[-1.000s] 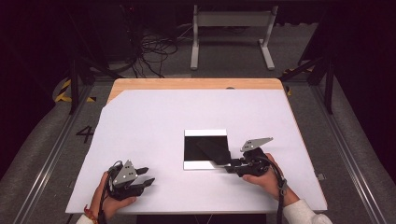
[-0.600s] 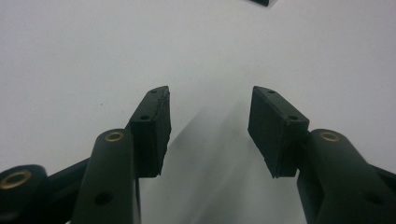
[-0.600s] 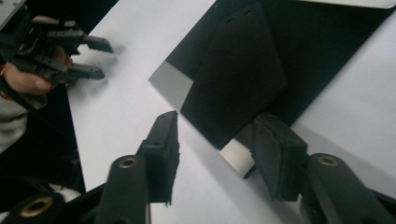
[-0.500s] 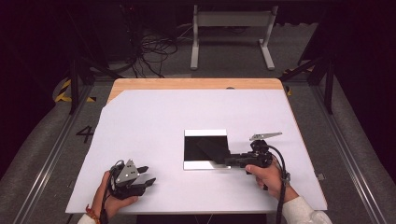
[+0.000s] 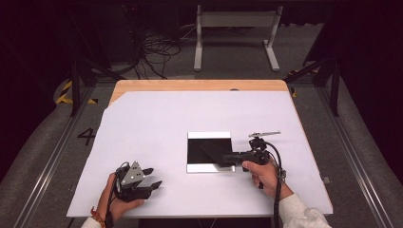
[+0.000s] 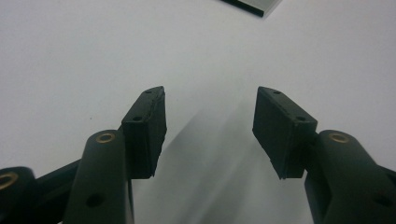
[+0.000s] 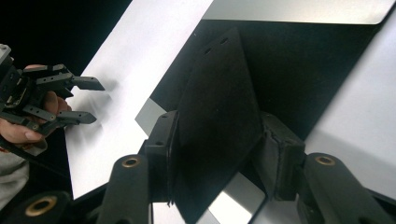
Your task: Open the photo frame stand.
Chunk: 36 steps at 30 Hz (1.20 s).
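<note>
Right gripper view: right hand-held gripper (image 7: 217, 154), jaws easing apart, straddles a matte black flap (image 7: 219, 116); left hand-held gripper (image 6: 210, 116) gapes empty.

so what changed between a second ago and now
The right hand-held gripper slid right and toward the person, and its grey top plate tipped edge-on; its jaws have been opening with a black sheet between them. The left hand-held gripper stayed put, opening on nothing. The black square panel did not move.

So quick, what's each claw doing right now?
Left gripper: open, nothing between its jaws.
Right gripper: black sheet between its opening jaws; grip unclear.
</note>
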Each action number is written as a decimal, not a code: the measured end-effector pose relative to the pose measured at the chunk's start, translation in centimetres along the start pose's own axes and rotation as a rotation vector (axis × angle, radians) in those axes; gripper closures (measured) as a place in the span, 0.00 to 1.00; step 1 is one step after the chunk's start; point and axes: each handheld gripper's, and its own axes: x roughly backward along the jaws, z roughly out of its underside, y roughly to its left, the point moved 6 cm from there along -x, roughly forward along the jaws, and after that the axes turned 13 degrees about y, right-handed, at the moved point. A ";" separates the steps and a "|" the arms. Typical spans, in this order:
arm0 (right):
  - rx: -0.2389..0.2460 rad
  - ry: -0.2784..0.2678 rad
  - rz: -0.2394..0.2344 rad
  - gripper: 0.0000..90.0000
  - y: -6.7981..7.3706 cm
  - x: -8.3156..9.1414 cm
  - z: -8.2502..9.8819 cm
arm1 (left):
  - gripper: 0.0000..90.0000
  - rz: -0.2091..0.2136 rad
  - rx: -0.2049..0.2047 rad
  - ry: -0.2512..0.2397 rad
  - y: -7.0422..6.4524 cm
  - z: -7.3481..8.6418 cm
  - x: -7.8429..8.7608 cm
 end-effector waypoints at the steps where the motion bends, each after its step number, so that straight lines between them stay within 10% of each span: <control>1: -0.001 0.000 -0.001 0.60 0.0 -0.2 0.0 | 0.49 0.002 0.002 -0.003 0.0 -0.1 0.0; 13: 0.005 -0.014 -0.018 0.64 -0.1 -0.4 0.0 | 0.36 0.108 0.056 -0.079 0.4 -4.4 -1.6; 22: 0.028 -0.019 -0.020 0.65 0.0 -0.4 0.1 | 0.25 0.209 0.057 -0.036 0.2 -7.5 -4.1; 36: 0.098 -0.031 -0.005 0.68 0.7 -0.1 0.1 | 0.22 0.246 0.065 0.013 0.4 -9.0 -6.5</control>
